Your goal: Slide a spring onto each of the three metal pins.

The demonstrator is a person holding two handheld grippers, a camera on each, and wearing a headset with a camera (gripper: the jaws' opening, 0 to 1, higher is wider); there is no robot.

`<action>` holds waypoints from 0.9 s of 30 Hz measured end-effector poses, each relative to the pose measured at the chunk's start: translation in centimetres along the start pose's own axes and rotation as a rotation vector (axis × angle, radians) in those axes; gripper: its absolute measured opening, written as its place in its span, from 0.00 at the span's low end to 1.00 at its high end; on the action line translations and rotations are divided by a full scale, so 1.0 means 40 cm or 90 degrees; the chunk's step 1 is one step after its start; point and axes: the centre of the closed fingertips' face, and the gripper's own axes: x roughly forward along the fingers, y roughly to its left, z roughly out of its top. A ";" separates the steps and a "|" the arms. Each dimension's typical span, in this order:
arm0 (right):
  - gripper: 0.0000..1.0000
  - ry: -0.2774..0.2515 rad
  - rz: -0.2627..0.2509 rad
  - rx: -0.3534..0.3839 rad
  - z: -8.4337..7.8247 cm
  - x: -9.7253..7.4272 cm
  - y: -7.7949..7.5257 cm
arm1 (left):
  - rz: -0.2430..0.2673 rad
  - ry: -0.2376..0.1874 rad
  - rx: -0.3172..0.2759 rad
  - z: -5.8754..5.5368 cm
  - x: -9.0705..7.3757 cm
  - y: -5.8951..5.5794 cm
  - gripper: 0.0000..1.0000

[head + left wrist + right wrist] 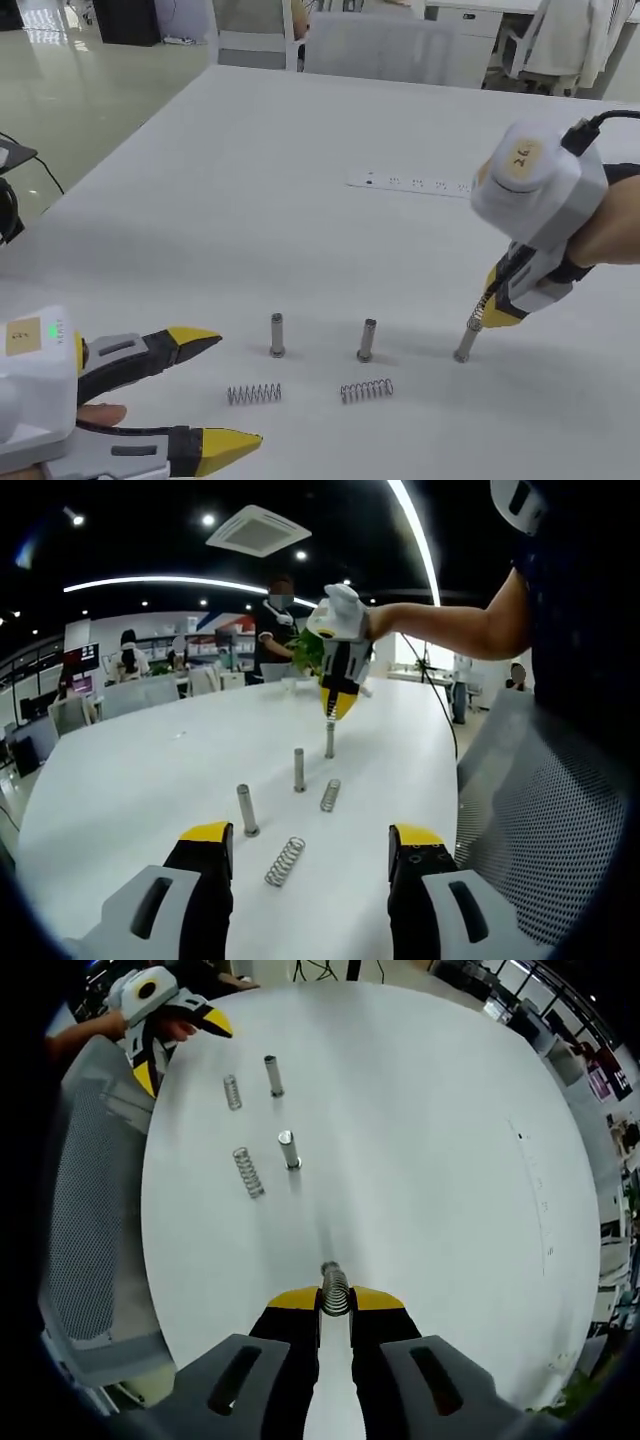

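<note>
While pinched, spring (479, 317) leans along pin (465, 346).

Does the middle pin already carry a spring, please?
No, the middle pin stands bare, with a loose spring lying flat on the table near it.

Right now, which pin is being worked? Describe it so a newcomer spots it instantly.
On the white table, three metal pins stand in a row. It is the right-end pin in the head view, under the right claw. Its neighbours stand bare with loose springs lying beside them; this one has a spring held at its top.
</note>
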 end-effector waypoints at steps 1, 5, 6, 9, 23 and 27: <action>0.08 0.003 0.002 0.001 -0.001 0.006 0.000 | -0.001 0.001 0.000 -0.001 0.000 0.000 0.57; 0.08 0.009 0.008 0.003 -0.005 0.024 0.003 | -0.002 0.001 0.001 0.000 0.002 0.002 0.57; 0.08 0.011 0.010 0.005 -0.006 0.030 0.004 | -0.002 0.001 0.001 0.000 0.002 0.002 0.57; 0.08 0.018 0.015 0.008 -0.011 0.044 0.007 | -0.005 0.003 0.002 -0.001 0.003 0.001 0.57; 0.09 0.033 0.029 0.022 -0.029 0.093 0.023 | -0.008 0.007 0.005 -0.003 0.003 -0.002 0.57; 0.09 0.038 0.032 0.025 -0.034 0.101 0.027 | -0.008 0.007 0.005 -0.003 0.002 -0.003 0.56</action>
